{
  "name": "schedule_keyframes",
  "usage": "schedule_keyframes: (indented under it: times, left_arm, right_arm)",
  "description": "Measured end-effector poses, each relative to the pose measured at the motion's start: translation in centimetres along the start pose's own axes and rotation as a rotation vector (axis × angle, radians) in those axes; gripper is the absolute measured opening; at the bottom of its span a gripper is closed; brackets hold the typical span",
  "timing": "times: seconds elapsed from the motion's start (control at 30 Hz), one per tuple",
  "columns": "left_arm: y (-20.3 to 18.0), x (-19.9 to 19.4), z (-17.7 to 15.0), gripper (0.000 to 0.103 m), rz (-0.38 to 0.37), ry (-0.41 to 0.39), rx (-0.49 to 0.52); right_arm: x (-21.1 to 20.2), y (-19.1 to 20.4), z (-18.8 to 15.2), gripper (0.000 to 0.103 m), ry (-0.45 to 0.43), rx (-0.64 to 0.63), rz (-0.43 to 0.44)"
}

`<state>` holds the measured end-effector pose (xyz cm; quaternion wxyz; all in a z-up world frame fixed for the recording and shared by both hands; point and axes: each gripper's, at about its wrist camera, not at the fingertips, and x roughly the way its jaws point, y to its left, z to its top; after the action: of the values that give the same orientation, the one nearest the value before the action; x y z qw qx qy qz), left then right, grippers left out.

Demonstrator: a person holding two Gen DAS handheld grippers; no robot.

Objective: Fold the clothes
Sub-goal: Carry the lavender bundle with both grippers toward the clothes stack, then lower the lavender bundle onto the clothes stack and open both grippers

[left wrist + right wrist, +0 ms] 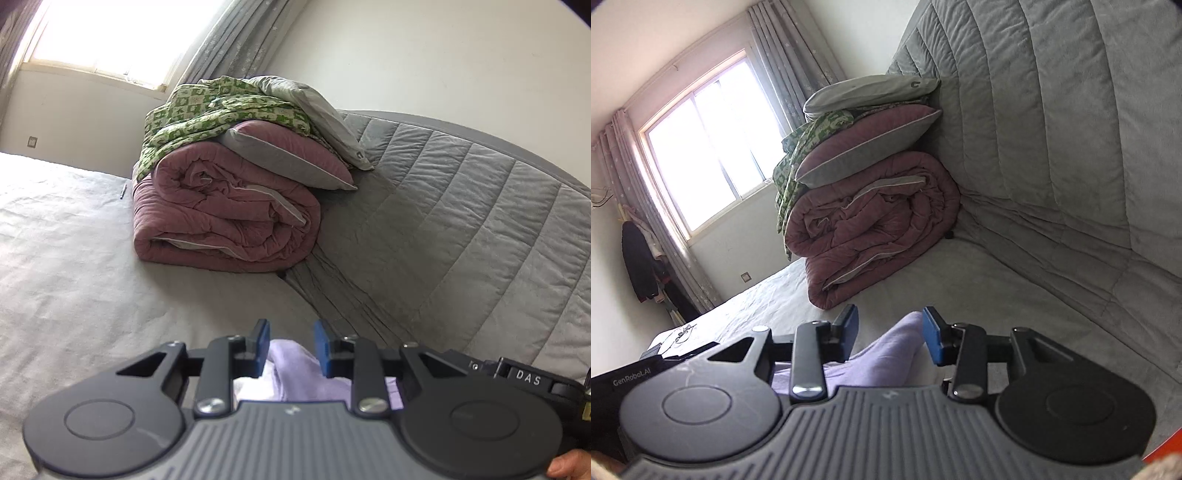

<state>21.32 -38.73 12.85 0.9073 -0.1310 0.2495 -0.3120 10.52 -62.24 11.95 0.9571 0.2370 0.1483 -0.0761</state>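
I see lilac garment (295, 373) on bed (92, 258) lying between both sets of jaws, L & R, spread apart, gripping nothing.

Bedding pile on a bed, against its headboard.
A rolled quilt (225, 221) lies on the bed (74, 277) beside the headboard (461, 221); pillows (291, 155) and a blanket (207, 114) sit on top, window (110, 33) behind.
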Motion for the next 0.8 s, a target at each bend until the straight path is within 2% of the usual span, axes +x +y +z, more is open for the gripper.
schedule_keyframes:
  times: [0.3,0.37,0.43,0.57,0.63,0.7,0.8]
  left_arm:
    - [-1.3,-3.0,-0.8,0.026,0.040,0.021,0.082]
    - [-1.6,-3.7,-1.0,0.030,0.051,0.026,0.101]
    - [-2.2,-5.1,-1.4,0.043,0.082,0.035,0.115]
    - [-3.3,-7.7,-1.8,0.059,0.162,0.063,0.139]
    - [-3.8,-9.2,-2.0,0.072,0.208,0.086,0.147]
    - [-4.2,-10.6,-2.1,0.082,0.244,0.111,0.151]
    - [-4.6,-13.1,-2.6,0.093,0.262,0.123,0.155]
  right_arm:
    - [-2.8,2.5,-0.2,0.046,0.003,-0.067,-0.004]
    - [-3.7,2.9,-0.4,0.047,0.009,-0.053,-0.002]
    - [-4.8,3.4,-0.8,0.049,0.020,-0.035,-0.017]
    - [-7.0,4.4,-1.6,0.059,0.048,-0.008,-0.063]
    - [-8.4,5.0,-2.0,0.066,0.065,0.011,-0.102]
    - [-9.8,5.7,-2.5,0.082,0.086,0.032,-0.143]
    - [-12.3,7.0,-3.6,0.094,0.126,0.057,-0.191]
